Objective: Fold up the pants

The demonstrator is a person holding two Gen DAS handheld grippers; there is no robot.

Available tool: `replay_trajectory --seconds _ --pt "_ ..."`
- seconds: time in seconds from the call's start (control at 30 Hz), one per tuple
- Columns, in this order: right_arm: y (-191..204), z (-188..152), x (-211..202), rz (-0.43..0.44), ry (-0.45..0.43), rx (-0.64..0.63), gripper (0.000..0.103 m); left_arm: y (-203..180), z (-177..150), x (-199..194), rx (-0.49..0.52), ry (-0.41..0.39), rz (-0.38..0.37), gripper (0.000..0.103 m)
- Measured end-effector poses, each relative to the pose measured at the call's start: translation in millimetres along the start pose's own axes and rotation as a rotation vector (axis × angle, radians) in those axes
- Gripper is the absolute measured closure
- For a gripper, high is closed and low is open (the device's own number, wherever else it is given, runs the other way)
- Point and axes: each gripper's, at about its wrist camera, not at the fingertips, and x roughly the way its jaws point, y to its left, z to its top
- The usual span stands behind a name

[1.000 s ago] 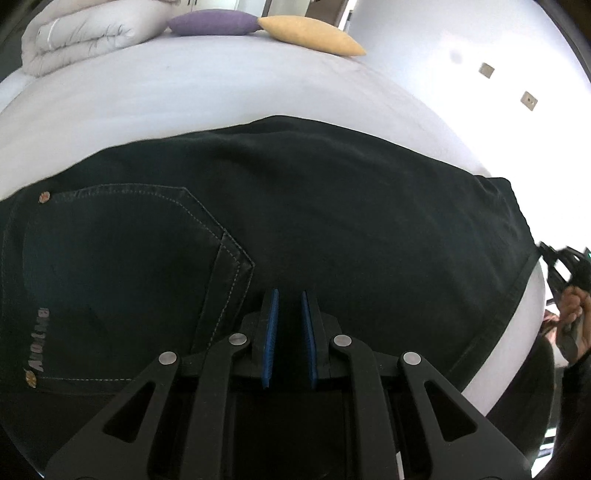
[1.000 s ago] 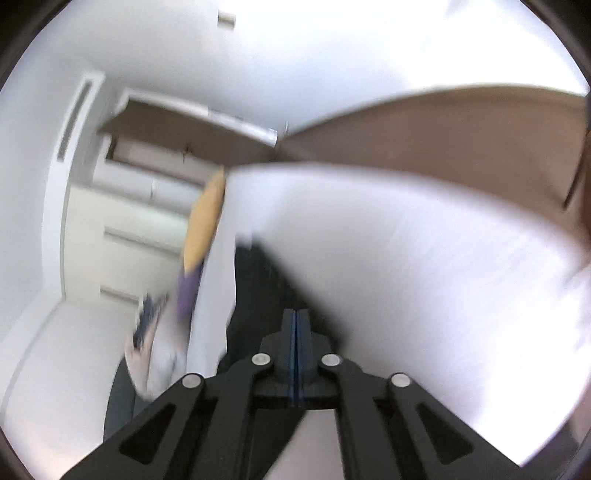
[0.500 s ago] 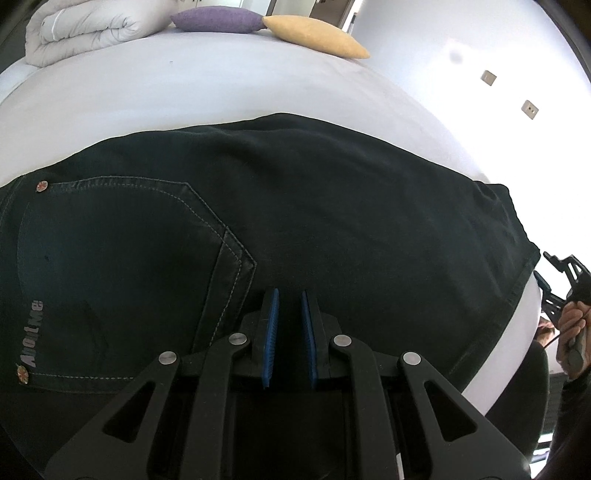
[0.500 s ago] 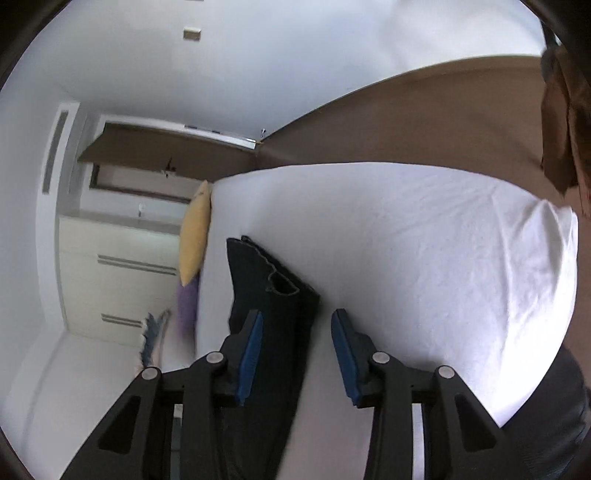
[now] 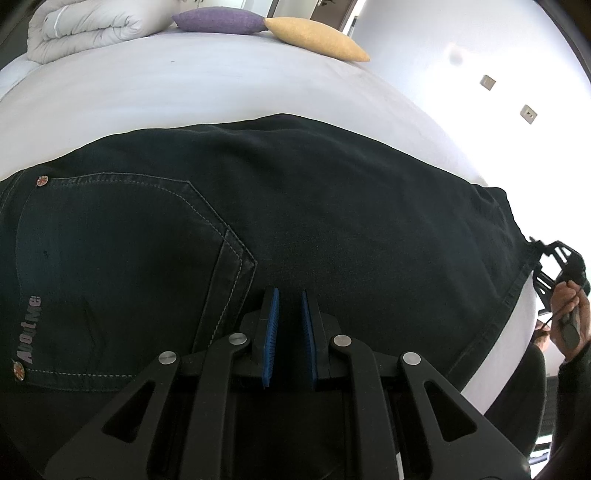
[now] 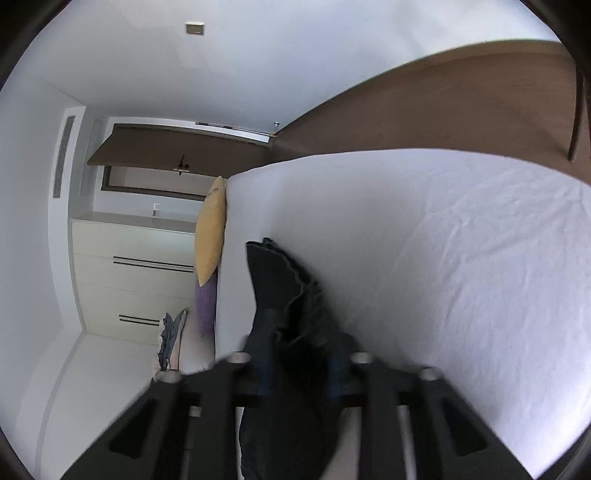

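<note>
Dark denim pants (image 5: 295,229) lie flat on a white bed (image 5: 184,88), back pocket (image 5: 122,266) at the left and the leg hems at the right. My left gripper (image 5: 288,310) hovers low over the pants beside the pocket, jaws a small gap apart and empty. My right gripper (image 6: 299,373) is open, its blurred fingers either side of the pants' hem end (image 6: 280,295); it also shows in the left wrist view (image 5: 554,266) at the right bed edge.
A folded white duvet (image 5: 88,26), a purple cushion (image 5: 218,20) and a yellow cushion (image 5: 317,38) lie at the far end of the bed. A cream drawer unit (image 6: 133,273) and a brown wall (image 6: 443,110) stand beyond the bed (image 6: 443,258).
My right gripper has opened and moved in onto the pants' hem end. My left gripper has kept its place over the pants, with the same small gap.
</note>
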Motion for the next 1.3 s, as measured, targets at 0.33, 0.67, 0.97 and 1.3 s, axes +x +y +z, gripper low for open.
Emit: replay_trajectory --seconds 0.33,0.67,0.97,1.3 --pt "56 -34 0 -0.104 -0.006 -0.312 0.092 11 0 -5 -0.03 -0.002 -0.028 0.09" --pt "122 -251 90 -0.372 0.23 -1.208 0.092 24 5 -17 -0.153 -0.003 -0.102 0.09" --pt "114 -288 89 -0.45 0.123 -1.456 0.092 7 29 -13 -0.285 -0.007 -0.341 0.01" --pt "142 -360 60 -0.359 0.082 -1.635 0.091 -30 69 29 -0.265 0.152 -0.432 0.01"
